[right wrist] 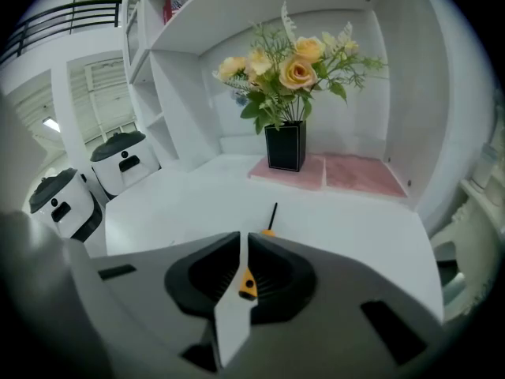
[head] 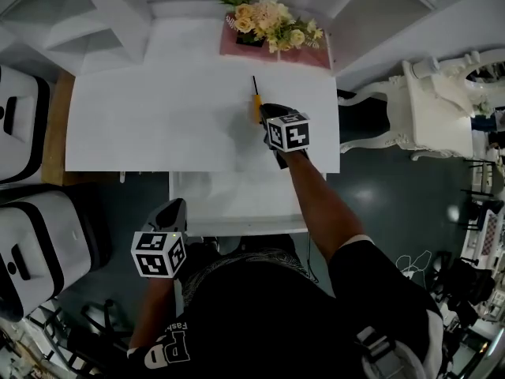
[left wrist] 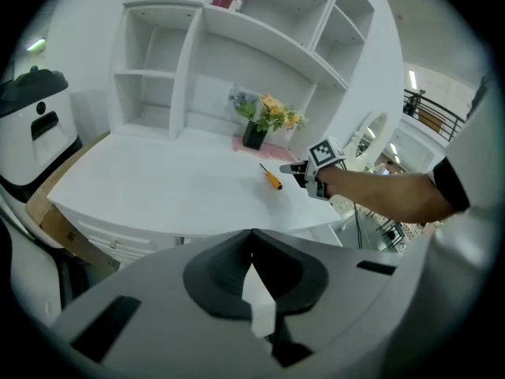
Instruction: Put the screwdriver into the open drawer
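Screwdriver (head: 255, 101) lies flat on the white desk (head: 158, 125), upper centre of the head view, orange handle toward the person, black shaft pointing at the flowers (head: 272, 22) on the pink mat (head: 316, 55), not in the drawer yet. Right gripper (head: 270, 114) is low over the desk just right of the handle; in the right gripper view its jaws are a narrow slit apart, not clamped, with the orange handle showing through the gap and the shaft (right wrist: 273, 214) sticking out past the tips. Open drawer (head: 237, 200) is below the desk's front edge, centre frame. Left gripper (head: 175, 210) is at lower left off the desk beside the drawer, jaw tips together, holding nothing
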Motion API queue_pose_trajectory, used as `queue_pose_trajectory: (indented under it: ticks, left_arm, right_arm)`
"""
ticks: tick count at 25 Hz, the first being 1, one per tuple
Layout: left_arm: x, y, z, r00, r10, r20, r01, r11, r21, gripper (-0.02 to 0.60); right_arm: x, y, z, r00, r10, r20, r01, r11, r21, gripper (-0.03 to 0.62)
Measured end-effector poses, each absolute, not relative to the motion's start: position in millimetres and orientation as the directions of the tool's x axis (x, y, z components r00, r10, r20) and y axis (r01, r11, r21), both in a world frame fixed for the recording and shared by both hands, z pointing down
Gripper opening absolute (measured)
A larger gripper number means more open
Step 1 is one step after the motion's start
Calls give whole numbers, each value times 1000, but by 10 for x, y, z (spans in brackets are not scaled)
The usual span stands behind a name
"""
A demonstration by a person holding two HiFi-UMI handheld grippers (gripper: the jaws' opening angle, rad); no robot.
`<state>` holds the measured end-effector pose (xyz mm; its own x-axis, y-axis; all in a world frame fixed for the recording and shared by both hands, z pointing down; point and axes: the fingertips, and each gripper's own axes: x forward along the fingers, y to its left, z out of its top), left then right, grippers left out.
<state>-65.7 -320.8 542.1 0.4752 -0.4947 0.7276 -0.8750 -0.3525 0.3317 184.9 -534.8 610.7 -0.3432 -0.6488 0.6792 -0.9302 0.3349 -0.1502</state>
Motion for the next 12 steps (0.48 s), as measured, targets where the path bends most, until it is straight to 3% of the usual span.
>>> queue_pose_trajectory:
  ticks: [12]
  left_arm:
    - [-671, -3210, 5554, 468, -468, 749, -879, -332, 342, 12]
  right_arm:
    - [1924, -5725, 6570, -272, -618, 737, -958, 249, -145, 77]
